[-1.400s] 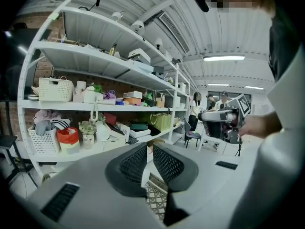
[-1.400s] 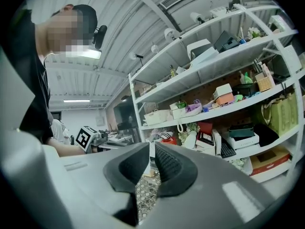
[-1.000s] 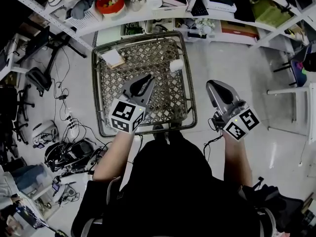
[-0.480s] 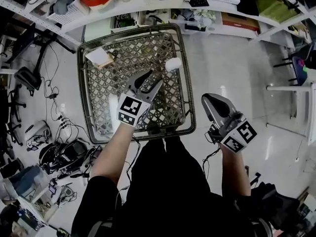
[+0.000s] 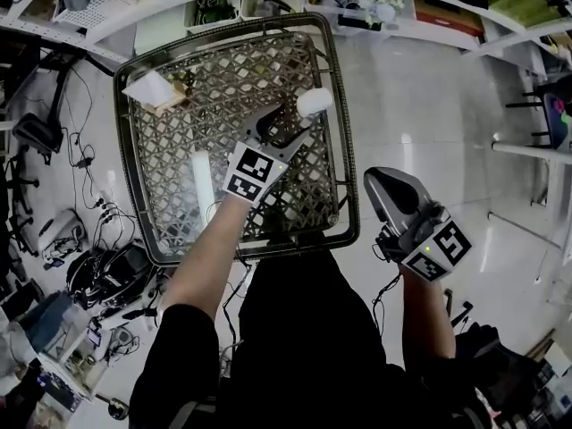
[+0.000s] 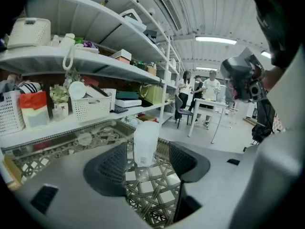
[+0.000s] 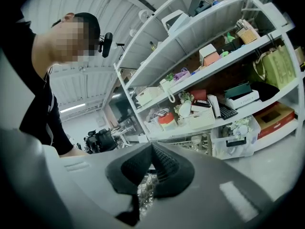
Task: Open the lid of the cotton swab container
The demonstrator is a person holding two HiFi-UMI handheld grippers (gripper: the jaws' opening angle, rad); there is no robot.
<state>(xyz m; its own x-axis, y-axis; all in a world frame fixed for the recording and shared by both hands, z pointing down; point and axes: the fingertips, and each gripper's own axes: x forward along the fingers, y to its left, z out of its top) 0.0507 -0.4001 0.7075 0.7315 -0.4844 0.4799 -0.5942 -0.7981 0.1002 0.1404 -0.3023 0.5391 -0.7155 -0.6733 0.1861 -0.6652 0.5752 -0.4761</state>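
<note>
Since the jaws of our left gripper [image 5: 288,125] have just been opening, empty, we should straddle the upright cotton swab container [image 5: 315,102], near the lattice table's [image 5: 170,141] right edge, low on its body; our right gripper [image 5: 386,186] is clenched.

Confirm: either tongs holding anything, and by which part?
Nothing held. Left tongs, jaws just opened, are empty; cotton swab container stands ahead, untouched. Right tongs shut, empty.

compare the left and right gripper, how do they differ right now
Left gripper has just been opening, its jaws wide apart with the container just ahead of the gap, untouched; right gripper is shut and empty. Left gripper is over the table; right gripper is off its right edge, over the floor. Both carry a marker cube.
</note>
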